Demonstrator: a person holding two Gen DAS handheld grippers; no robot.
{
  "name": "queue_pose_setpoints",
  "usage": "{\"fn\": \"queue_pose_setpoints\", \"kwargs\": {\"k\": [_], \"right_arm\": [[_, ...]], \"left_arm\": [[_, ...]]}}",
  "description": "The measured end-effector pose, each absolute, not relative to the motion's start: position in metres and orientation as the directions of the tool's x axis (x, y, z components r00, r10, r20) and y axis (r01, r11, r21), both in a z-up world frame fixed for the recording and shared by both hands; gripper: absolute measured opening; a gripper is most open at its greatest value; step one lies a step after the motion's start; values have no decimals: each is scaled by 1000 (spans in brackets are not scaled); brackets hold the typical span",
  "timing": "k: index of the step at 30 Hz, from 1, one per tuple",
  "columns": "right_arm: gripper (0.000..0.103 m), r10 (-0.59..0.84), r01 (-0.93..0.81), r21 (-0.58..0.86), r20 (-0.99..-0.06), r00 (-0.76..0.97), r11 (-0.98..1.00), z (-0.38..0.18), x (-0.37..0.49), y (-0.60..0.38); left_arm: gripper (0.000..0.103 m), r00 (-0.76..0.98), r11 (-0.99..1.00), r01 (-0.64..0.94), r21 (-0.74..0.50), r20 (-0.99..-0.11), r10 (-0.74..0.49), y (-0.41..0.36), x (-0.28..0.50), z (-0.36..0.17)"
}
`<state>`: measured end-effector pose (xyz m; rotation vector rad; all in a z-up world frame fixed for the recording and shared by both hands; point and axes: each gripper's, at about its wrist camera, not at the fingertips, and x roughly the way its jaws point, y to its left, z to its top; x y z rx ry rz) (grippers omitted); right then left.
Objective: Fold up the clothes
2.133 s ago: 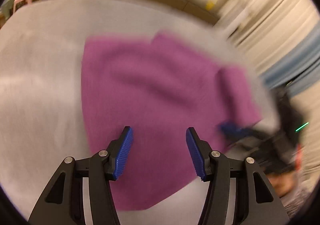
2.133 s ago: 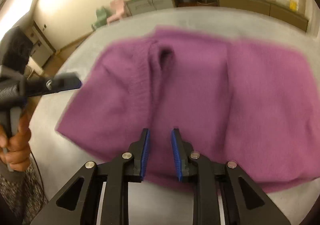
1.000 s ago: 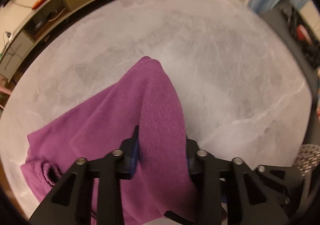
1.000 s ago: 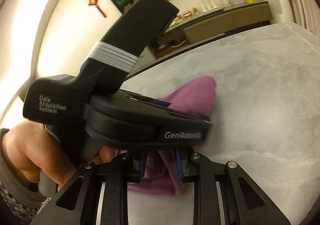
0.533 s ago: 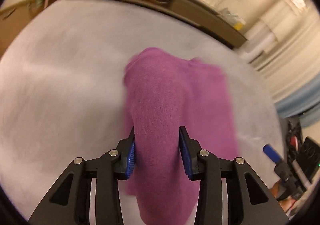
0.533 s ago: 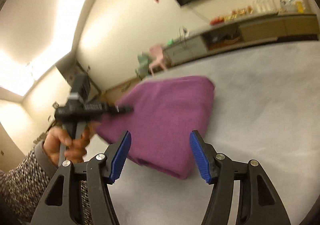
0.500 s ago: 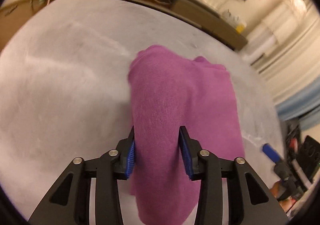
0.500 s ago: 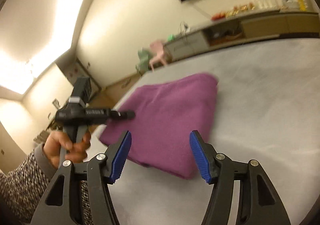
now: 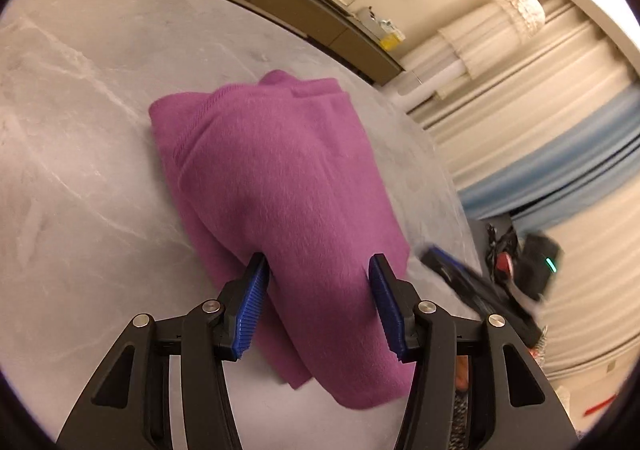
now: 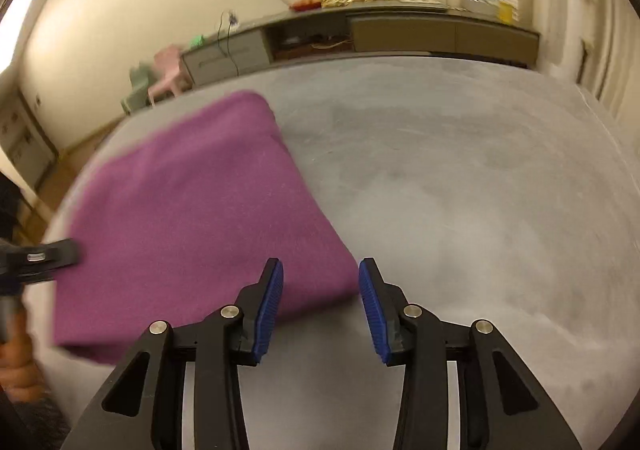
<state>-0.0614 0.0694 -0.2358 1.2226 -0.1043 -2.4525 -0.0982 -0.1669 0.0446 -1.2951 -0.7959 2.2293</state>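
Over the folded sweater (image 9: 280, 186), left tongs (image 9: 316, 306) hang parted.

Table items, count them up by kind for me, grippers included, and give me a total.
Purple garment: 1, folded on the grey table
Grippers: 2, left gripper and right gripper
Total: 3

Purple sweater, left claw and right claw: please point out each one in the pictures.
Purple sweater (image 9: 280, 178): left wrist view, middle of the folded top layer.
Left claw (image 9: 316, 306): left wrist view, midway between its blue fingertips.
Right claw (image 10: 320, 308): right wrist view, midway between its blue fingertips.
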Motion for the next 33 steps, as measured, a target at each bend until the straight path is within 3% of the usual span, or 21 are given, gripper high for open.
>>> {"fn": "queue_pose_setpoints", "kwargs": {"k": [4, 6, 8, 9, 10, 12, 13, 17, 21, 26, 29, 33], "right_arm": [[69, -570, 470, 364, -696, -436, -804, -227, -18, 29], [75, -574, 546, 312, -706, -415, -778, -224, -9, -1], [76, -506, 600, 166, -731, -458, -783, -229, -8, -32], [76, -466, 600, 107, -740, -485, -793, -234, -14, -41], [76, -427, 591, 54, -743, -515, -805, -237, -19, -49], [76, -388, 573, -4, -731, -562, -820, -238, -24, -56], [75, -366, 562, -33, -728, -581, -827, -238, -27, -57], [73, -291, 523, -59, -775, -561, -850, -262, -61, -57], [73, -306, 528, -17, -800, -516, -849, -267, -79, -45], [71, -141, 402, -116, -820, -554, -908, -269, -133, -8], [66, -103, 275, -57, -838, -536, -960, -262, -153, 30], [66, -427, 255, 345, -782, -454, -903, -246, -126, 53]], "left_arm": [[57, -469, -724, -49, -689, -624, 625, -182, -116, 45], [58, -462, -733, -39, -680, -638, 616, -180, -129, 43], [53, -454, -763, -51, -645, -665, 593, -174, -142, 46], [35, -467, -779, -90, -621, -665, 583, -169, -146, 54], [29, -489, -786, -130, -605, -650, 581, -168, -142, 64], [26, -569, -737, -227, -636, -528, 631, -177, -130, 88], [26, -604, -740, -239, -629, -500, 621, -184, -128, 90], [26, -551, -722, -55, -689, -582, 598, -215, -160, 25], [40, -524, -643, -50, -765, -528, 668, -216, -170, 10], [41, -478, -643, -81, -762, -536, 696, -186, -162, 12], [44, -476, -657, -102, -747, -543, 692, -170, -160, 21], [54, -508, -634, -57, -771, -524, 683, -180, -164, 24]]}}
